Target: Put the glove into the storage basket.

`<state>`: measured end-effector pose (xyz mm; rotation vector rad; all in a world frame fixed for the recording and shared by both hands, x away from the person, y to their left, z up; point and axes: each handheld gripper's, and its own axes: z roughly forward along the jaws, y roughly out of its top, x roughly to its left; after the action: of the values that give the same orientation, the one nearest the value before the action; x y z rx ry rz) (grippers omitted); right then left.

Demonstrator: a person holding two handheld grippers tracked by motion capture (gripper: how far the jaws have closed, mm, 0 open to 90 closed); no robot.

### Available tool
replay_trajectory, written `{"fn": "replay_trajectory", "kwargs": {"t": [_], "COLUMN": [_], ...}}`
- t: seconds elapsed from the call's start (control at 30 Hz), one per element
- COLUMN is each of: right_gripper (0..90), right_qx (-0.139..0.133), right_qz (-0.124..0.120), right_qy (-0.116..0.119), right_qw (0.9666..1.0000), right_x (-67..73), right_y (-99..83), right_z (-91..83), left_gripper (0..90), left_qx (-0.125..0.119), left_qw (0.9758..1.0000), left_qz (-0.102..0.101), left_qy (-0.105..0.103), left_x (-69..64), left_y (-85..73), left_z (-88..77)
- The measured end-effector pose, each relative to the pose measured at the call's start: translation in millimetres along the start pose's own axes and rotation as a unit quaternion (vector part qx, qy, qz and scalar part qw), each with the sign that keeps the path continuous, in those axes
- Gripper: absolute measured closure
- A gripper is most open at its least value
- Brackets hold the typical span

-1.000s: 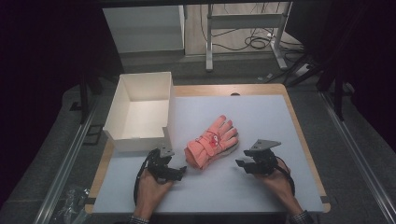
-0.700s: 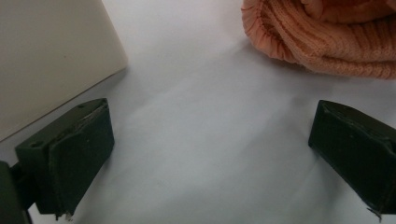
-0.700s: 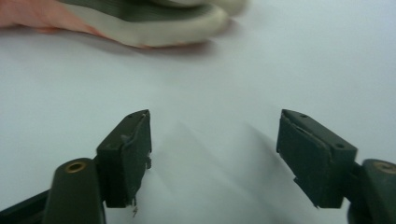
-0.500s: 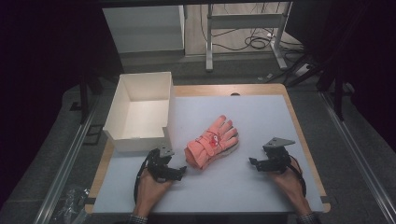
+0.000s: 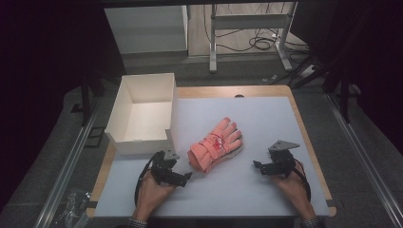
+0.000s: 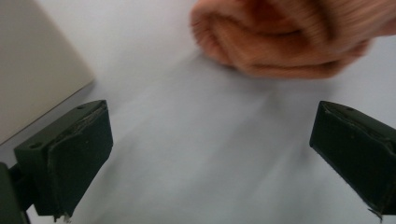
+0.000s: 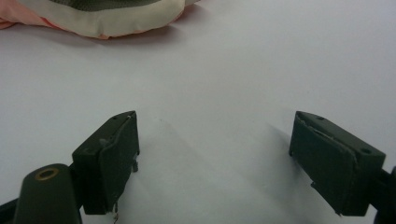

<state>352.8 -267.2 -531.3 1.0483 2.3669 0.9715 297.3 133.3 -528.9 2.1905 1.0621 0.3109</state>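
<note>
Both jaws gape, empty: left hand-held gripper near the gloves' seemingly cuffed end; right hand-held gripper farther off.

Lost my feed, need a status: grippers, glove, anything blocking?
Left hand-held gripper open, empty, near cuff. Right hand-held gripper open, empty, off to the side. Pink glove flat on mat, untouched. White box beside it; nothing blocking.

Each hand grips a black two-jaw gripper: the left gripper trails a looping black cable at 9 o'clock, the right gripper carries a grey three-cornered plate. Blocky matte jaw pads show small screw holes. Dark cuffs.
</note>
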Motion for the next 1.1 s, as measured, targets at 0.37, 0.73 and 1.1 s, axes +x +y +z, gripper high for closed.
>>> {"fn": "replay_trajectory", "kwargs": {"t": [0.37, 0.73, 1.1], "right_gripper": [16.0, 16.0, 16.0], "right_qx": [0.0, -0.001, -0.001], "right_qz": [0.0, 0.002, -0.002], "right_qy": [0.0, 0.0, 0.0], "right_qw": [1.0, 1.0, 1.0], "right_x": [0.1, 0.0, -0.7], "right_y": [-0.2, -0.2, -0.2], "right_z": [0.0, 0.0, -0.1], "left_gripper": [0.0, 0.0, 0.0], "left_qx": [0.01, 0.023, 0.08], "left_qw": [0.9984, 0.9965, 0.9908], "left_qz": [0.034, 0.054, 0.099], "left_qy": [-0.045, -0.06, -0.046], "left_x": [-14.9, -18.8, -33.1], "left_y": [34.8, 89.5, 123.9], "left_z": [-22.4, -15.0, 32.1]}}
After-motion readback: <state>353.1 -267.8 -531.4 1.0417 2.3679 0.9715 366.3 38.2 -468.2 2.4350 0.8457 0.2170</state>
